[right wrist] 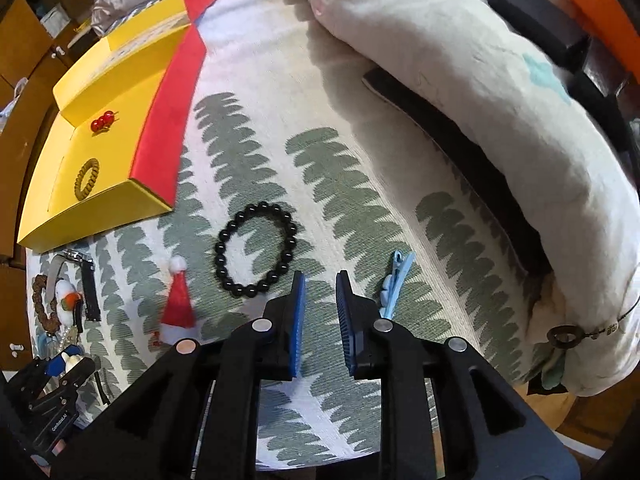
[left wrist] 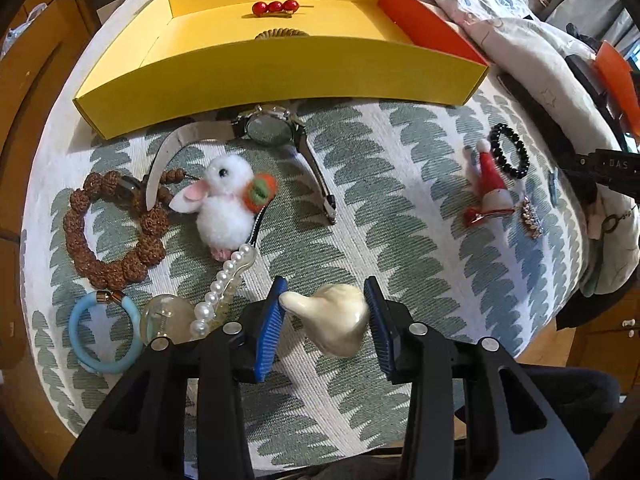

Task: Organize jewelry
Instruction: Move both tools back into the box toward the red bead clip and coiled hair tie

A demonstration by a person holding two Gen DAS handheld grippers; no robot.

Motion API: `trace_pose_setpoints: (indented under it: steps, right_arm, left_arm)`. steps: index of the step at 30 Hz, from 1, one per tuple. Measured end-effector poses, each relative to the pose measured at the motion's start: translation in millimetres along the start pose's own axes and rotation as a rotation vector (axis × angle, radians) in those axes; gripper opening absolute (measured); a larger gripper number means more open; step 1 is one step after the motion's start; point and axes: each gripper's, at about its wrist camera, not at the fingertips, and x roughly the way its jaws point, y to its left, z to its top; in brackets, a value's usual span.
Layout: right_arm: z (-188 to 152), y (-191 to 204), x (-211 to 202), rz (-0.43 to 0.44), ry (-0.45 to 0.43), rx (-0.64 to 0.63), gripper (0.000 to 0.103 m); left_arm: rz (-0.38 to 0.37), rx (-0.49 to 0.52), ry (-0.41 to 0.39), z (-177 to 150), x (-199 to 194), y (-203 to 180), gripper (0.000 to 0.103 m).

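A cream ceramic piece (left wrist: 332,320) lies on the leaf-patterned cloth between the blue pads of my left gripper (left wrist: 325,285). Its narrow tip touches the left pad, and the jaws stand open around it. My right gripper (right wrist: 320,276) hovers over the cloth, slightly open, with nothing between its pads. It is between a black bead bracelet (right wrist: 256,250) on its left and a light blue hair clip (right wrist: 394,284) on its right. The yellow box (left wrist: 280,76) at the back holds a red bead clip (left wrist: 275,6) and a coiled hair tie (right wrist: 86,179).
On the cloth lie a watch (left wrist: 268,130), a white pom-pom rabbit (left wrist: 226,200), a brown bead bracelet (left wrist: 108,236), a blue ring (left wrist: 102,332), a pearl clip (left wrist: 224,288), a Santa-hat clip (right wrist: 178,304) and a rhinestone piece (left wrist: 530,216). A bunched quilt (right wrist: 480,100) borders the right.
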Motion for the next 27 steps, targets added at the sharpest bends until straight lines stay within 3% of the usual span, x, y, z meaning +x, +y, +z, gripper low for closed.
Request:
trace_pose_setpoints:
  steps: [4,8,14,16,21,27]
  right_arm:
    - [1,9,-2,-0.017,-0.013,-0.018,0.046]
    - [3,13,-4,-0.012,-0.032,-0.018,0.048]
    - [8,25,-18,0.035,-0.102,-0.027,0.059]
    - [10,34,-24,0.068,-0.132,-0.042,0.065]
    - [16,64,-30,0.193,-0.192,-0.087,0.071]
    - [33,112,-25,0.247,-0.265,-0.183,0.073]
  left_arm:
    - [0.014,0.016,-0.006,1,-6,0,0.052]
    - [0.01,0.013,-0.006,2,-5,-4,0.054]
    - [-0.031,-0.003,-0.068,7,-21,1,0.068]
    - [-0.043,-0.005,-0.087,11,-29,5,0.078]
    - [-0.099,-0.062,-0.121,25,-48,23,0.083]
    - [0.0,-0.121,-0.172,58,-64,51,0.088]
